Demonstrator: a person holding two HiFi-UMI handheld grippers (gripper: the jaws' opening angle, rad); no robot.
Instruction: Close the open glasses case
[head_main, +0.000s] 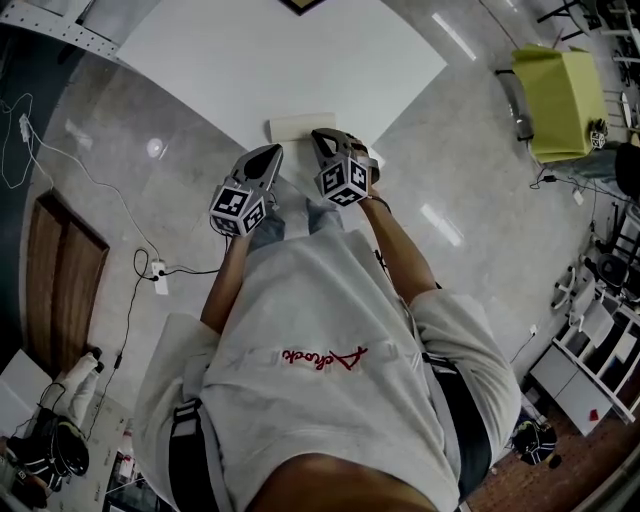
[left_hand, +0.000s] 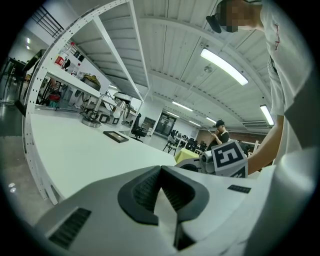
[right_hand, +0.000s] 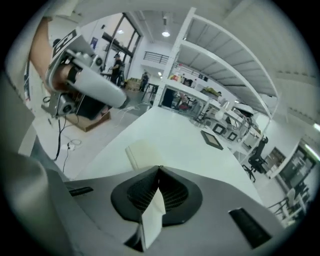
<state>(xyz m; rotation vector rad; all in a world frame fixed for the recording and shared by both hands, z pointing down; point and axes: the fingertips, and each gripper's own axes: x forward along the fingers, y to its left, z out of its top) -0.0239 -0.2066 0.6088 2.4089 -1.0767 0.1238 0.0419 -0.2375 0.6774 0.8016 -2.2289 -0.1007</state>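
From above, you have one cream case (head_main: 297, 126), two grippers and one white table (head_main: 260, 60). The case lies at the table's near edge, just above the middle of the frame, and its long axis runs left to right along that edge. Your left gripper (head_main: 272, 153) hangs just below and left of the case. Your right gripper (head_main: 322, 140) sits over the case's right end, though this view does not show whether it touches. In the left gripper view, the two jaws are pressed together at the tips with nothing between them. The right gripper's marker cube shows at the right of the frame. One dark flat frame (left_hand: 116, 136) lies well back on the table, left of centre, and one person (left_hand: 218, 134) stands far off in the room. The case is not in this view. In the right gripper view, the jaws are likewise pressed together at the tips and pinch nothing. The case lies flat on the table just beyond them, left of centre, and its near part is hidden behind the jaws. It reads as a single slab with a rounded left end. The left gripper fills the upper left, and the same dark frame lies right of centre.
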